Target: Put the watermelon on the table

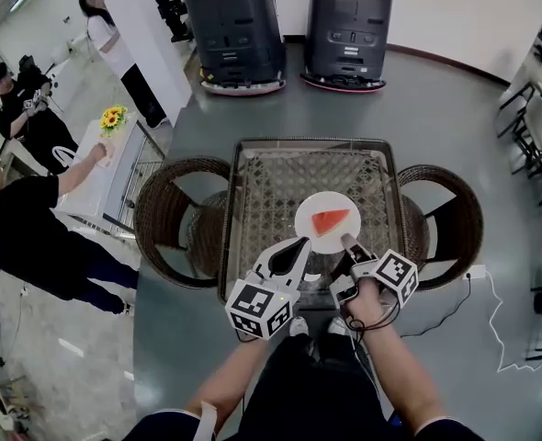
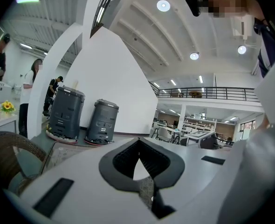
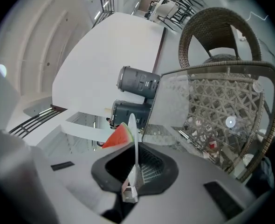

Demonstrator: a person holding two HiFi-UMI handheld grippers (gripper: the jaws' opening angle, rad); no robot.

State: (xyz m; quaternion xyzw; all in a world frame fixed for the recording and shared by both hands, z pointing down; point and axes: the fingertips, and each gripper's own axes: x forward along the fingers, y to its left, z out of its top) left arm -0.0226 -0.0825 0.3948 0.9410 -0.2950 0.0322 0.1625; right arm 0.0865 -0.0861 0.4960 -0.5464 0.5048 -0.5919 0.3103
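Filling the middle of the head view, a glass tabletop (image 1: pixel 253 177) over wicker lattice has a round wicker chair at 9 o'clock (image 1: pixel 165 219) and another at 3 o'clock (image 1: pixel 455 214). Two dark grey machines (image 1: pixel 234 30) stand on the floor beyond it at 12 o'clock. A white plate (image 1: pixel 315 234) sits over the tabletop just to the 3 o'clock side of its centre; whether it rests on the glass cannot be told. The right gripper (image 1: pixel 347 242) has its jaws closed on the plate's rim at 5 o'clock. The left gripper (image 1: pixel 300 244) points at the rim near 8 o'clock, its jaws together at the tips with nothing gripped between them. The watermelon (image 1: pixel 330 220), a red wedge, lies on the plate's centre.
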